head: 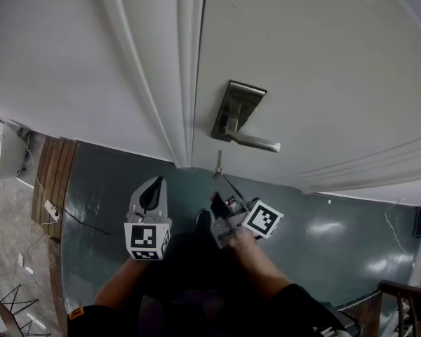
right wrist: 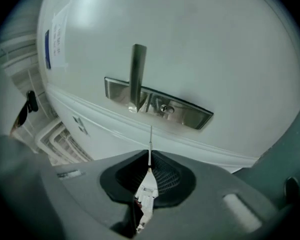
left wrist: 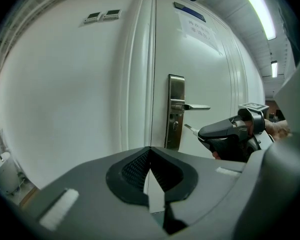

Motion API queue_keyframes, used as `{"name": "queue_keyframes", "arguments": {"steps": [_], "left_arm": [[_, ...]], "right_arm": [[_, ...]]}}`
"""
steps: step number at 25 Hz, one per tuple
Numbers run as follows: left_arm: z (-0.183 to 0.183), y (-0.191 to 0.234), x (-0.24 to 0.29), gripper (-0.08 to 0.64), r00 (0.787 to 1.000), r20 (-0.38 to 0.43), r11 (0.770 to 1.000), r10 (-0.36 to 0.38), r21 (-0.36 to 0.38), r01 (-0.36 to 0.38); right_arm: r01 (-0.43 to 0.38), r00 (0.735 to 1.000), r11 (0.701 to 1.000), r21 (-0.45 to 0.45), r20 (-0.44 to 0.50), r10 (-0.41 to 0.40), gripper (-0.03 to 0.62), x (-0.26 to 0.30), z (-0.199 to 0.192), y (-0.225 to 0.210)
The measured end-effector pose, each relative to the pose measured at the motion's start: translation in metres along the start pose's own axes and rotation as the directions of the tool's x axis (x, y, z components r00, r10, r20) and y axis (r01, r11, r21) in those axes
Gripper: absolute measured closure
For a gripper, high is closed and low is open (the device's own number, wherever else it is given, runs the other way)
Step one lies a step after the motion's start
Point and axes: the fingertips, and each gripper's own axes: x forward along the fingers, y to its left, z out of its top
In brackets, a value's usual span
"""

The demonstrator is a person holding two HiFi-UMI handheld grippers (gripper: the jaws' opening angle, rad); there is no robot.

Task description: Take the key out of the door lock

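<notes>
A white door (head: 323, 62) carries a steel lock plate (head: 235, 111) with a lever handle (head: 256, 143). The keyhole (right wrist: 164, 109) is empty. My right gripper (head: 219, 184) is shut on the key (head: 217, 163), whose thin blade (right wrist: 150, 144) points at the plate from a short distance, clear of the door. In the left gripper view the key (left wrist: 191, 129) shows just right of the lock plate (left wrist: 176, 111). My left gripper (head: 152, 188) hangs lower left of the lock, shut and holding nothing; its jaws (left wrist: 150, 171) meet.
The white door frame (head: 175, 69) and wall stand left of the door. A dark green floor (head: 323, 237) lies below. At far left are a white appliance (head: 3, 149), a wooden strip (head: 52, 177) and a power strip (head: 52, 209). A wooden chair (head: 400, 300) stands at lower right.
</notes>
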Motion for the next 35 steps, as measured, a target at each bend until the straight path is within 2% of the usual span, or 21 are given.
{"name": "queue_keyframes", "arguments": {"steps": [3, 6, 11, 23, 31, 35], "left_arm": [[-0.005, 0.008, -0.014, 0.545, 1.0, -0.001, 1.0, -0.003, -0.015, 0.003], [-0.008, 0.017, -0.026, 0.545, 1.0, 0.005, 1.0, -0.012, -0.024, 0.012], [-0.015, 0.035, -0.052, 0.545, 0.999, 0.011, 0.999, -0.043, -0.023, 0.043], [-0.018, 0.078, -0.136, 0.545, 0.991, 0.068, 0.993, -0.119, -0.004, 0.12], [-0.047, 0.119, -0.198, 0.545, 0.988, 0.051, 0.989, -0.146, 0.022, 0.145], [-0.058, 0.12, -0.215, 0.545, 0.983, 0.038, 0.984, -0.179, -0.005, 0.179]], "right_arm": [[0.042, 0.999, 0.989, -0.14, -0.021, -0.045, 0.577, -0.005, -0.015, 0.011], [0.081, 0.996, 0.958, -0.276, -0.015, -0.088, 0.577, -0.008, -0.027, 0.022], [0.152, 0.987, 0.909, -0.388, 0.02, -0.156, 0.577, -0.015, -0.057, 0.032], [0.247, 0.969, 0.823, -0.511, 0.113, -0.221, 0.577, -0.035, -0.145, 0.075], [0.316, 0.949, 0.806, -0.5, 0.174, -0.264, 0.577, -0.039, -0.214, 0.093], [0.343, 0.939, 0.79, -0.509, 0.187, -0.288, 0.577, -0.049, -0.237, 0.099]]}}
